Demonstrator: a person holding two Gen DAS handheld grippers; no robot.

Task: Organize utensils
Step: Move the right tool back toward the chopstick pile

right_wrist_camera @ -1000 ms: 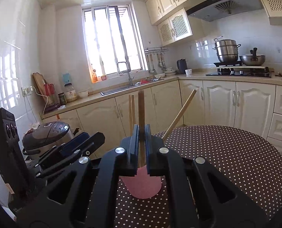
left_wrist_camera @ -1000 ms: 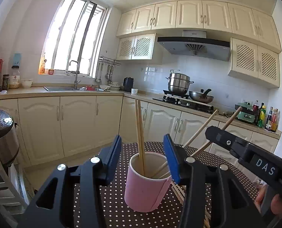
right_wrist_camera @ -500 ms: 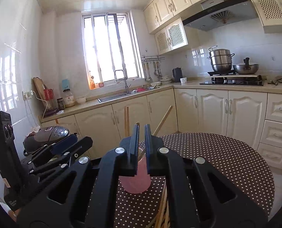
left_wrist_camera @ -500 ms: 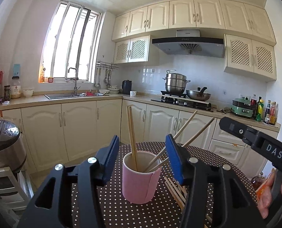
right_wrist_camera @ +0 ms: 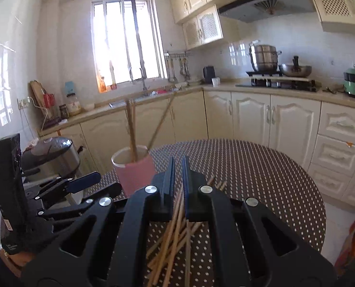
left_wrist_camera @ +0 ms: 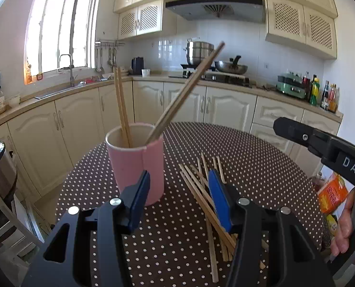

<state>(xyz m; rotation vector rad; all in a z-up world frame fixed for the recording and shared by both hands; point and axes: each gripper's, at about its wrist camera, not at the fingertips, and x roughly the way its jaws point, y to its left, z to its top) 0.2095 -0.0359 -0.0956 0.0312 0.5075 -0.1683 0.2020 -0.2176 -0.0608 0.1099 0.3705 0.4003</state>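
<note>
Pink cup [left_wrist_camera: 135,160] upright on dotted table [left_wrist_camera: 261,167]; chopsticks [left_wrist_camera: 187,88] inside lean up-right. Loose chopsticks [left_wrist_camera: 201,191] lie flat, pointing away. Left gripper [left_wrist_camera: 178,192] open, empty. Right gripper [right_wrist_camera: 178,174] closed, empty.

The left gripper's [left_wrist_camera: 179,191] right finger covers part of the loose chopsticks [left_wrist_camera: 201,189], whose near ends run under its frame at five o'clock. From the right wrist, the cup's [right_wrist_camera: 134,169] base sits behind the right gripper [right_wrist_camera: 178,174], and the pile [right_wrist_camera: 175,236] disappears under its fingers. The hand [left_wrist_camera: 347,227] is cut off at four o'clock. The bottle labels [left_wrist_camera: 320,93] are too small to read.
</note>
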